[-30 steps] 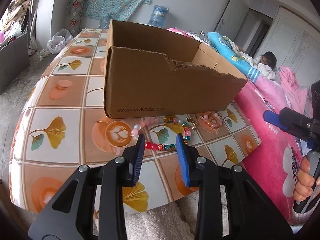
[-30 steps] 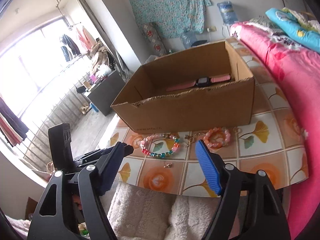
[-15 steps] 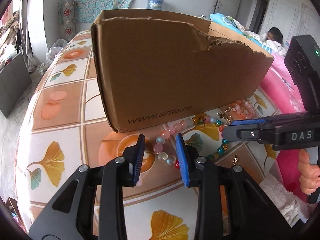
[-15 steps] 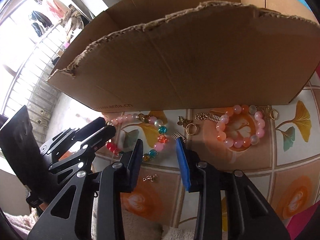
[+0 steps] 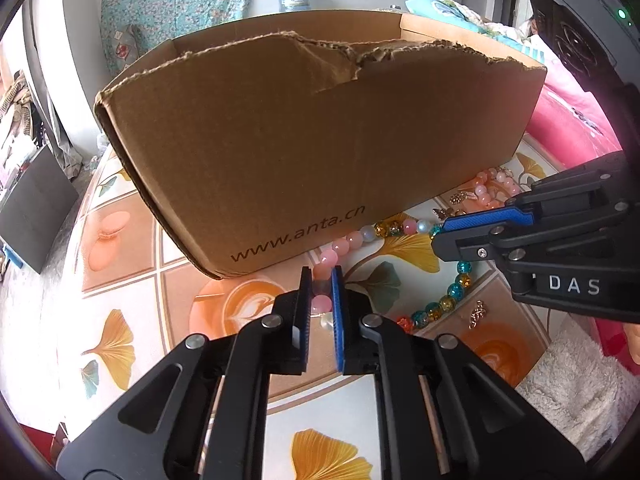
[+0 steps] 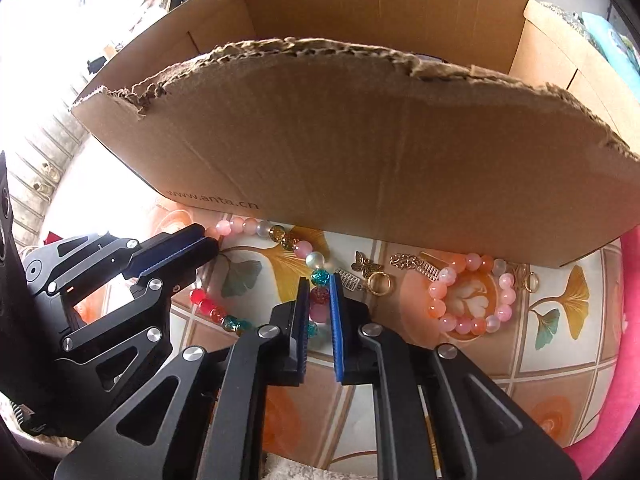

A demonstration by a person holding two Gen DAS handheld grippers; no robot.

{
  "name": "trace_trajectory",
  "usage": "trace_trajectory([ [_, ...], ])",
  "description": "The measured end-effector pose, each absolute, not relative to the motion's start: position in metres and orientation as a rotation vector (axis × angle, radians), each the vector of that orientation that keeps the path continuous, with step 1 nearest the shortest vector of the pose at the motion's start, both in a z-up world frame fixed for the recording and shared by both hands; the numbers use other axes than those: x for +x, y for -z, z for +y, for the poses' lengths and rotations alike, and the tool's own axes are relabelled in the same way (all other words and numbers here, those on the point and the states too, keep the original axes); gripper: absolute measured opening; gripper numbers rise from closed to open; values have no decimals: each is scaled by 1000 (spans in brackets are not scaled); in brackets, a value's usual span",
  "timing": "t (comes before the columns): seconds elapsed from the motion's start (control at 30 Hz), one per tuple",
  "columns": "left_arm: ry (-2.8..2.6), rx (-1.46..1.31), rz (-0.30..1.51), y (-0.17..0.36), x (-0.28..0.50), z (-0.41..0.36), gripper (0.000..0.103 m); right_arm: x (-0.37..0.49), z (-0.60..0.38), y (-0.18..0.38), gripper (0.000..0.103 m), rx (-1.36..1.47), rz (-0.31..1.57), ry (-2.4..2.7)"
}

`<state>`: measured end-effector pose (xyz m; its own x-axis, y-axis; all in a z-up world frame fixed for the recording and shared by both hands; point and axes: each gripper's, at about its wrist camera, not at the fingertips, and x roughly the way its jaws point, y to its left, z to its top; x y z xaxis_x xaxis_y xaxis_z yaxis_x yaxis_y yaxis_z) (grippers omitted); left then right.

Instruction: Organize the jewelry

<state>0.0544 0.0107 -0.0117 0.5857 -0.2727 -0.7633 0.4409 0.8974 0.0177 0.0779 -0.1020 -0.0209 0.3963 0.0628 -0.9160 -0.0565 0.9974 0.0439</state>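
Here, left gripper (image 5: 321,280) closing its fingers on the multicoloured bead bracelet (image 5: 416,226) — pink beads between them; right gripper (image 6: 319,288) clamped on the same bracelet, cardboard box (image 6: 360,152) behind on the worktop (image 5: 132,240)

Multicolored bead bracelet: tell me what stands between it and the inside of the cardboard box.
The cardboard box's near wall, with its torn top edge, stands directly behind the multicolored bead bracelet. The bracelet lies on the table at the wall's foot and must be lifted over it. Nothing else visible is in the way.
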Motion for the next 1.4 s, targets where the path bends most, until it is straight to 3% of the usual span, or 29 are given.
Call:
trace_trajectory([
  [0.4, 457, 1, 819, -19, 24, 22, 8, 61, -119, -14, 10, 64, 1025, -237],
  [0.7, 440, -66, 603, -110, -5, 41, 8, 26, -113, -97, 10, 0, 802, -411],
  [0.83, 441, -66, 562, -143, 18, 42, 8, 53, -115, -139, 10, 4, 750, -466],
  [1.0, 418, -42, 655, -138, 88, 35, 8, 126, -122, -136, 10, 38, 896, -496],
  [1.17, 361, -12, 844, -98, 155, 31, 8, 197, -131, -85, 10, 100, 1150, -478],
  [1.33, 323, 65, 902, -76, 174, 21, 9, 234, -127, -50, 11, 95, 1281, -456],
  [1.4, 305, 69, 890, -76, 175, 21, 17, 240, -129, -46, 11, 106, 1278, -459],
])
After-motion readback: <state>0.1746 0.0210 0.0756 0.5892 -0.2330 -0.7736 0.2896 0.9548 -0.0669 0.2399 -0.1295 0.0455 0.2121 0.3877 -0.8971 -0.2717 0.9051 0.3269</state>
